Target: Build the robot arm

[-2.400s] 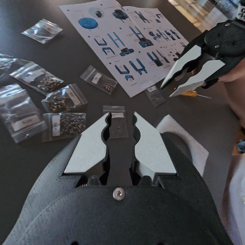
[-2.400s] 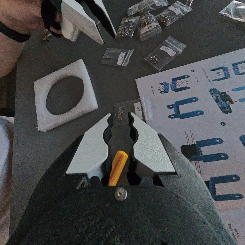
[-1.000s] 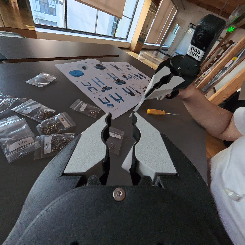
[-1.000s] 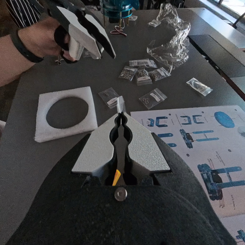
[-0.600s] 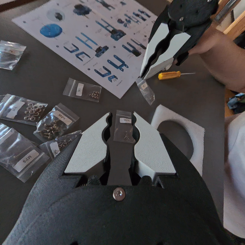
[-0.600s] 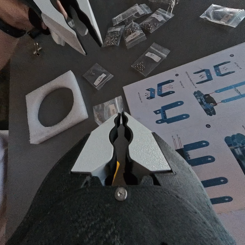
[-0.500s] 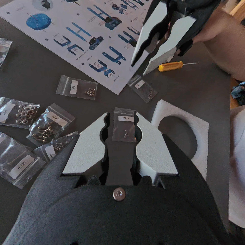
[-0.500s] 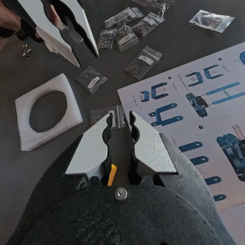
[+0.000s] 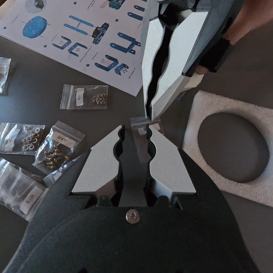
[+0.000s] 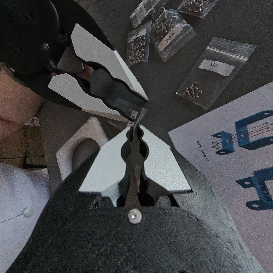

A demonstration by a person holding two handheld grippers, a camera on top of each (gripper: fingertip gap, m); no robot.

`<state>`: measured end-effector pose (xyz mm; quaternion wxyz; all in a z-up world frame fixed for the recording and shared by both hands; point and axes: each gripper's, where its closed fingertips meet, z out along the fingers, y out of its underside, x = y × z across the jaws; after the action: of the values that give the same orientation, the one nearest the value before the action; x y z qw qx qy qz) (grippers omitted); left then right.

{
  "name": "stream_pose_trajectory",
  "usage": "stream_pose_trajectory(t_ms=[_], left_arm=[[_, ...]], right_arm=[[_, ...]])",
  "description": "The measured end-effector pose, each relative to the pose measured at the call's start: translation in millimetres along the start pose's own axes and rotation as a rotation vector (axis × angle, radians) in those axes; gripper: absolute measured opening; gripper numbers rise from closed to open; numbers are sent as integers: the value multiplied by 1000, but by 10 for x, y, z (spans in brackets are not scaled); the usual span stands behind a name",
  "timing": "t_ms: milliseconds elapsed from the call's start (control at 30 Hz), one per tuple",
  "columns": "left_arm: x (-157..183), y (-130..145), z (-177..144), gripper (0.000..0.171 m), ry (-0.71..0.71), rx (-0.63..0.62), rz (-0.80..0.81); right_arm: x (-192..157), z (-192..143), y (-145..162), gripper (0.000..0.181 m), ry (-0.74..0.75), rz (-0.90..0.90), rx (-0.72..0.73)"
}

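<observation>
Left wrist view, left to right. Several clear zip bags lie on the dark surface; the far-left ones are cut off by the frame edge. A bag of screws and a bag of nuts lie flat, well apart from the fingers. An instruction sheet with blue part drawings runs off the top edge.

The left hand-held gripper is released, jaws apart, with a small labelled zip bag between its fingers. The right finger covers part of the bag's label; any contents are too small to make out.

The right hand-held gripper comes down from the upper right, clenched on the top edge of that same small bag. In the right wrist view its fingertips pinch a thin upright strip of clear plastic. Whether the bag's lower end rests on the surface cannot be told.

At right, a white foam square with a round cut-out lies flat, its far edge cut off. In the right wrist view the right hand-held gripper's body hides most of it.
</observation>
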<state>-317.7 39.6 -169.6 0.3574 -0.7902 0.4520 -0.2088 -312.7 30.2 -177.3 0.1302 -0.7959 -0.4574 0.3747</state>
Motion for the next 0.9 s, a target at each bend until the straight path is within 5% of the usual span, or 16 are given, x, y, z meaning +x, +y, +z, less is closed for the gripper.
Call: stream_pose_trajectory(t_ms=[167, 300, 467, 567, 667, 800, 900], left_arm=[[-27, -158, -197, 22, 71, 142, -262], [-129, -376, -628, 8, 40, 305, -451], [167, -668, -801, 0, 270, 461, -594], [144, -728, -767, 30, 310, 534, -699], [28, -740, -820, 28, 270, 616, -731], [-78, -659, -787, 21, 107, 577, -639], [-11, -662, -726, 21, 151, 556, -643]], right_arm=[[-68, -161, -111, 0, 53, -105, 142], [-79, -466, -262, 0, 290, -249, 326], [-328, -615, -457, 0, 459, -318, 553], [-419, -586, -544, 0, 524, -339, 585], [-464, -536, -589, 0, 568, -371, 580], [-496, -494, -605, 0, 568, -379, 579], [-486, -487, -603, 0, 540, -360, 580]])
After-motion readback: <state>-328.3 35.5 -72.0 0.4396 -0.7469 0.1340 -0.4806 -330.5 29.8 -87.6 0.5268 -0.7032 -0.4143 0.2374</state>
